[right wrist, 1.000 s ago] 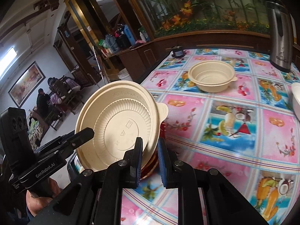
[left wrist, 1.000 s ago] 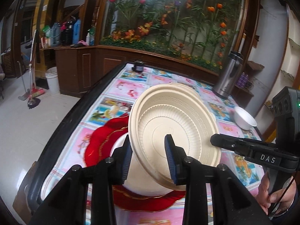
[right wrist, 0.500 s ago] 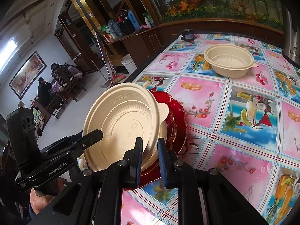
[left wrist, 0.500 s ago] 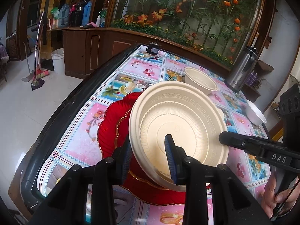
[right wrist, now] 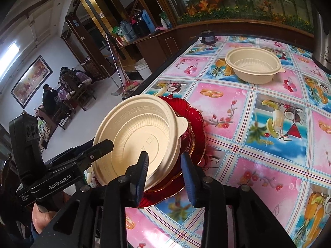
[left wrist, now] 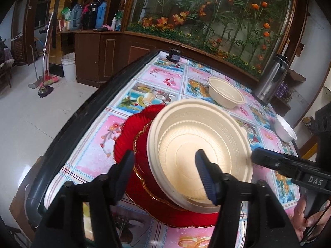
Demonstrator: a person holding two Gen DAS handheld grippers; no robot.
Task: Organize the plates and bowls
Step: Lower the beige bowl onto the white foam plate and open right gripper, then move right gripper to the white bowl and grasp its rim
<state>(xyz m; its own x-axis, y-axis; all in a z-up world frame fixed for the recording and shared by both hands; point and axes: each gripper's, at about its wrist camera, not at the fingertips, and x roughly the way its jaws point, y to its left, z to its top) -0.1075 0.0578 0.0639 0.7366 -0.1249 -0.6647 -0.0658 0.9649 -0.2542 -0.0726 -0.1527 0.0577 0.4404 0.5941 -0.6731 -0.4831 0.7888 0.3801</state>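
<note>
A cream bowl (left wrist: 198,153) rests tilted on stacked red plates (left wrist: 132,132) near the table's left edge; it also shows in the right wrist view (right wrist: 142,128) on the red plates (right wrist: 194,122). My left gripper (left wrist: 165,171) is open, its jaws straddling the bowl's near rim without pinching it. My right gripper (right wrist: 165,171) is open, jaws either side of the bowl's rim by its tab. A second cream bowl (left wrist: 225,93) stands farther back on the table, also in the right wrist view (right wrist: 252,64).
A steel thermos (left wrist: 271,78) stands at the back right. A small white bowl (left wrist: 285,128) sits at the right edge. A small dark jar (left wrist: 174,53) is at the far corner. The table's black rim (left wrist: 68,124) runs along the left, floor beyond it.
The bowl came down from tilted in the air onto the red plates. Both grippers opened and let go of its rim.
</note>
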